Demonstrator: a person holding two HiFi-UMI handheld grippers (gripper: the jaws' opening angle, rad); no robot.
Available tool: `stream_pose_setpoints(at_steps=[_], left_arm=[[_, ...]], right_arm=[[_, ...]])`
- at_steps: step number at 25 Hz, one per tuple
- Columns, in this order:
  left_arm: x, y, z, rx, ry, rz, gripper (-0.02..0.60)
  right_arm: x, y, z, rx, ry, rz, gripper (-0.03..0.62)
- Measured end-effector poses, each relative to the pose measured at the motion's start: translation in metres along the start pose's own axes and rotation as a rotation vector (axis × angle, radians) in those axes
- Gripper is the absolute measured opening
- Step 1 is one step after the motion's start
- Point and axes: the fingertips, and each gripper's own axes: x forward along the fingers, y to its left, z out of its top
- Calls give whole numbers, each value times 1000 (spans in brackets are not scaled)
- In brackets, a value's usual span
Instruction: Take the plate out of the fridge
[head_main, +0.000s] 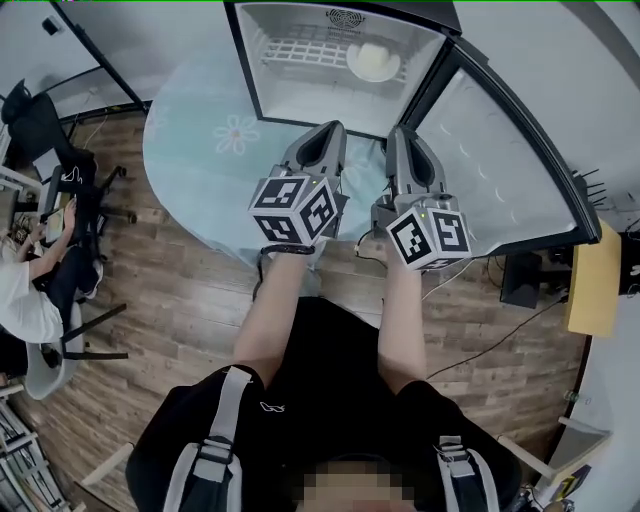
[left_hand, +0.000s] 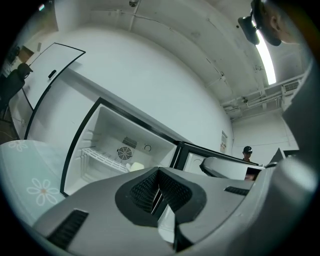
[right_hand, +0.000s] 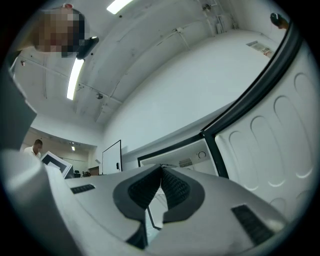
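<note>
White plastic lines the inside of the small fridge (head_main: 262, 70), which stands toward the far edge of a round surface (head_main: 190, 160) covered in pale blue cloth with a flower print. Its door (head_main: 500, 150) is swung wide to the right. Inside, a wire shelf (head_main: 300, 50) runs across the compartment, and the plate (head_main: 373, 62) lies on the right end of that shelf, close to the hinge side, pale and round. In the left gripper view a small round fan grille (left_hand: 124, 153) shows on the back wall just above the shelf.

The left gripper (head_main: 328, 135) and the right gripper (head_main: 400, 140) are held side by side over the near edge of the surface, in front of the fridge opening, both pointing toward it and apart from the plate. Each gripper view shows its ribbed dark jaws pressed together with nothing between them.

A wooden floor (head_main: 200, 300) surrounds the surface, and a person in a white top (head_main: 25, 290) sits at the left edge of the head view.
</note>
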Motion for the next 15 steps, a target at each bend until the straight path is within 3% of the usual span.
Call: stream_pose_setpoints(at_steps=[7,10,11,13,15], left_arm=[[43,34,-4,32,56,11,3],[60,47,-11,32,88,11,81],[66,51,-13,30,99,11,81],[81,58,-15,32,115,10,81],[97,64,-18,27,125,8,81]], right_arm=[[49,-32,-21,41,3,-71,3],[63,-49,-39,66,29,-116,3],[67,-54,-44,74,40,-128,3],[77,-63,-52,93,64,-136,118],[87,-74,-59,110,85,-142,137]])
